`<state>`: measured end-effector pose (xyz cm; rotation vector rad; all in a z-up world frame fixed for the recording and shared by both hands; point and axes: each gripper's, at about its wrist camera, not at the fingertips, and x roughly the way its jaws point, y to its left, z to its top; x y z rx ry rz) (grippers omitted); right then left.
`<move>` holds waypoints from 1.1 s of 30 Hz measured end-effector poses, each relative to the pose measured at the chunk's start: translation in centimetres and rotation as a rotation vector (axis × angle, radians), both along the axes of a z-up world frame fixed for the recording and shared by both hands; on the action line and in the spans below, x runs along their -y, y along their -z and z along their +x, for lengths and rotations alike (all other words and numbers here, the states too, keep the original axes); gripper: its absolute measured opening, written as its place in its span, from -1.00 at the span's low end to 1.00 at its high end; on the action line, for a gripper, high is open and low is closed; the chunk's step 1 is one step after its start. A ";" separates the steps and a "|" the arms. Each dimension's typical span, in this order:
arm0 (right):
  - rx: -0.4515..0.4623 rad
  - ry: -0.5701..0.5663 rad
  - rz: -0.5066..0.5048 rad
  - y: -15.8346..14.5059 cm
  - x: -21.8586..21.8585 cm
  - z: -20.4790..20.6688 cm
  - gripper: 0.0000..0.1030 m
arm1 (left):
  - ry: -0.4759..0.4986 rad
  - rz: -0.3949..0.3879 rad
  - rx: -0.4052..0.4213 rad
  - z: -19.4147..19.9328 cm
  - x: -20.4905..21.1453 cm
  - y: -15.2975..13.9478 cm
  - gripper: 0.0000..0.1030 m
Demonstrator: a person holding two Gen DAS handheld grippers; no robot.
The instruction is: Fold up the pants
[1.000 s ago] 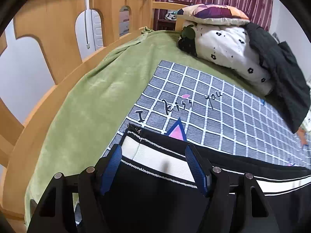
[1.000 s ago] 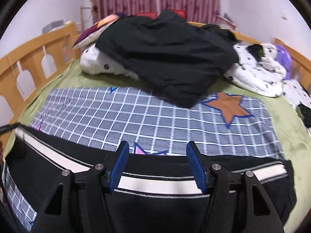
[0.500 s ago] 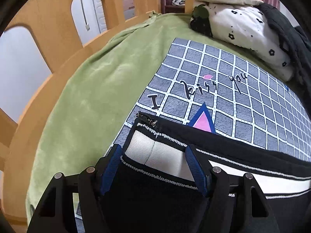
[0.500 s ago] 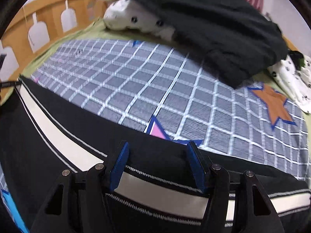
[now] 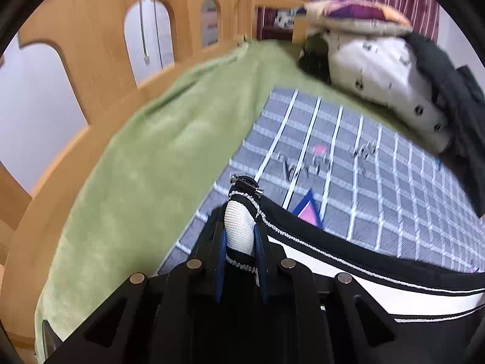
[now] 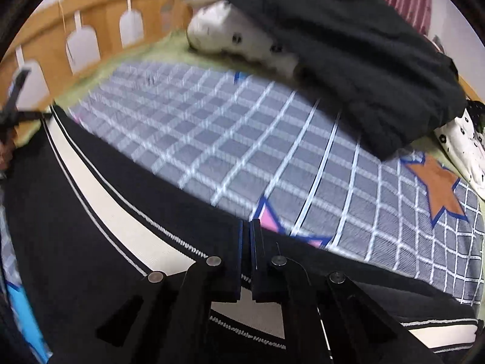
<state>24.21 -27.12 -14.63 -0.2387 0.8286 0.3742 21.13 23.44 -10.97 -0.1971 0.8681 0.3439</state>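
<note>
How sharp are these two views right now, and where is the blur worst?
Left wrist view: left tool and the pants it pinches are sharp; the pillow and grid sheet behind are smeared. Right wrist view: right tool crisp, sheet and rail streaked, worst at upper left. Both bend at the rim.

**Legible text — one faint trace only**

Left wrist view: dark handwritten script on the grey checked sheet (image 5: 379, 182), beside a small pink mark. Motion blur smears the strokes — two clumps of letters show, but no word can be made out.

Right wrist view: a dark smudge of the same kind near the far left part of the sheet, also too blurred to read.

No letters, numbers or brand marks legible on the black pants (image 5: 363, 279) with the white stripe.
</note>
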 end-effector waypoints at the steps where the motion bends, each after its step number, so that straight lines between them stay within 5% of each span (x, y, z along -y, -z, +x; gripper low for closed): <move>1: 0.015 0.002 0.005 -0.5 0.0 -0.1 -0.92 | -0.005 0.012 0.020 -0.2 0.1 -0.4 -0.66; 4: 0.026 0.036 0.025 -0.3 0.1 0.5 -0.93 | -0.009 0.042 0.027 0.4 0.3 0.1 -0.66; 10: -0.032 0.160 -0.029 5.6 -0.8 2.3 -0.86 | -0.038 0.051 -0.072 2.2 0.6 3.3 -0.62; 13: -0.016 0.169 -0.076 4.6 -1.4 2.0 -0.78 | -0.050 0.061 -0.101 2.2 0.9 3.1 -0.41; 14: -0.021 0.156 -0.061 3.7 -1.0 1.9 -0.75 | -0.045 0.059 -0.103 2.1 1.0 2.8 -0.16; 15: -0.012 0.151 -0.035 2.9 -0.2 1.7 -0.66 | -0.034 0.052 -0.095 2.0 1.1 2.5 0.12; 17: 0.017 0.150 0.025 0.5 2.2 1.3 0.21 | -0.022 0.038 -0.056 1.5 1.1 1.5 0.33; 18: 0.031 0.156 0.035 -0.2 3.2 1.2 0.35 | -0.021 0.034 -0.037 1.2 1.2 1.1 0.34; 21: 0.079 0.206 0.030 -1.8 7.2 0.9 0.41 | 0.005 0.006 -0.011 1.0 1.6 0.3 0.34; 27: 0.007 0.277 -0.053 -0.4 12.1 1.6 0.41 | 0.051 0.013 -0.014 1.1 2.9 0.4 0.34; 33: -0.065 0.167 -0.154 3.3 10.9 1.6 0.41 | 0.086 0.051 -0.017 1.2 4.0 0.5 0.34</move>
